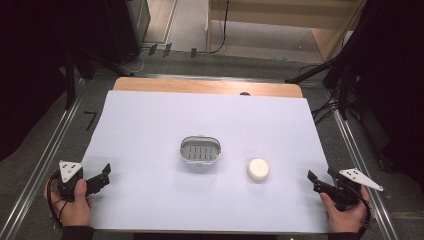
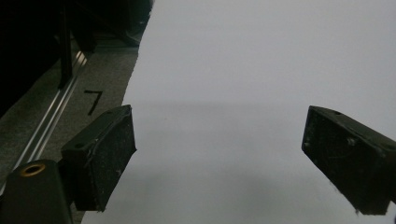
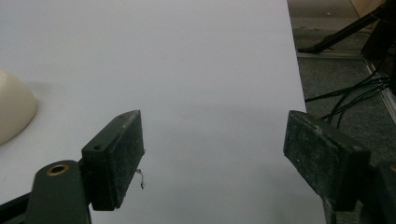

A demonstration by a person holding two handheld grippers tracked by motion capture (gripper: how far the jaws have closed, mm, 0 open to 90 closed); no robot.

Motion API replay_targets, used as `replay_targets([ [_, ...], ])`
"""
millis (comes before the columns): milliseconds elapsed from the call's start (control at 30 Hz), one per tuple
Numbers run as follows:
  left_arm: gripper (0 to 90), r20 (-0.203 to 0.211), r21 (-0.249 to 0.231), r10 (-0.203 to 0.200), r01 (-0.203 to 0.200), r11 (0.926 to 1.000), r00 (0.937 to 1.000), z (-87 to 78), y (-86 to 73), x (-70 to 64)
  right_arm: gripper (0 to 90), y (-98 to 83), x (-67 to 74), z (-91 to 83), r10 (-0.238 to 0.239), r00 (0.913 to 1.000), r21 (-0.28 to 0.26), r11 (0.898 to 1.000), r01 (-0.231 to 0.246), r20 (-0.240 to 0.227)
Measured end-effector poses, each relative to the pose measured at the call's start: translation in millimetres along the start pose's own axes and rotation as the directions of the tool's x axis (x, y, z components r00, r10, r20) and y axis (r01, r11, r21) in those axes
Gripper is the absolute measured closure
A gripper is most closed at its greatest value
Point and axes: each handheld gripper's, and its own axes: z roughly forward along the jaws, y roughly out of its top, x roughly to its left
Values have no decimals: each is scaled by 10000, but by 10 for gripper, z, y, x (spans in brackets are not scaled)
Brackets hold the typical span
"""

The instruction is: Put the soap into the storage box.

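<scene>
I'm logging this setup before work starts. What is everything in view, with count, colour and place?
soap dish: one, clear with a grey slotted insert, middle of the sheet.
soap bar: one, cream-white, round, right of the dish, apart from it.
sheet: one, white, covering the table.
table: one, wooden, far edge bare.
cables: several, black, on the floor at the right.
left gripper: one, black, jaws open, near left corner.
right gripper: one, black, jaws open, near right corner.

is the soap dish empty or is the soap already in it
Empty. The soap dish shows only its slotted bottom, and the round white soap lies on the white sheet to its right, apart from it.
</scene>
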Motion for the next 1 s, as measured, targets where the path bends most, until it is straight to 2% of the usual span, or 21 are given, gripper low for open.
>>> replay_targets([
  [100,102,12,-233,99,-99,9997,9999,-21,-10,-9,304,1,-12,-3,81,9998,1,10000,-81,-194],
  [267,116,71,-536,244,-240,9983,9997,-52,-26,-18,335,13,20,5,-163,9998,16,9999,163,-152],
  [300,116,55,-560,257,-253,9981,9997,-54,-26,-16,345,19,29,2,-237,9995,-65,9997,236,-228],
  [333,121,47,-543,220,-217,9983,9997,-52,-26,-16,348,28,34,2,-320,9982,-239,9992,308,-501],
  [367,121,55,-492,208,-205,9986,9998,-48,-23,-13,413,41,48,-3,-390,9969,-317,9988,369,-685],
  [400,121,42,-447,214,-212,9988,9998,-46,-21,-14,420,47,52,-9,-369,9960,-276,9990,347,-810],
  [433,121,48,-441,242,-239,9987,9997,-45,-21,-17,401,61,51,-12,-345,9954,-27,9994,344,-897],
  [467,121,54,-446,263,-260,9987,9996,-44,-21,-19,380,68,55,-15,-332,9966,141,9993,344,-758],
  [533,121,6,-448,305,-305,9985,9995,-41,-22,-29,277,65,65,-18,-470,9977,428,9979,491,-496],
  [567,121,71,-441,409,-405,9982,9991,-43,-22,-30,265,62,71,-19,-545,9969,607,9965,579,-566],
  [600,121,76,-464,448,-444,9979,9990,-45,-23,-33,259,63,78,-22,-667,9941,802,9941,736,-854],
  [633,121,67,-446,467,-463,9979,9989,-46,-23,-35,238,69,89,-26,-825,9906,956,9911,930,-1088],
  [700,121,22,-398,435,-434,9983,9991,-38,-20,-38,228,90,119,-33,-1185,9851,1257,9830,1341,-1245],
  [733,120,4,-341,444,-443,9984,9990,-34,-18,-38,217,116,134,-36,-1417,9805,1490,9755,1616,-1361],
  [800,116,-22,-305,468,-468,9984,9989,-28,-15,-40,220,179,150,-47,-1693,9766,1859,9636,1923,-1324],
  [933,116,10,-232,399,-398,9989,9992,-20,-12,-37,240,359,161,-75,-1824,9690,2522,9422,2207,-1663],
  [1000,115,5,-145,370,-370,9992,9993,-12,-8,-33,238,444,195,-55,-1885,9627,2953,9246,2405,-1941],
])
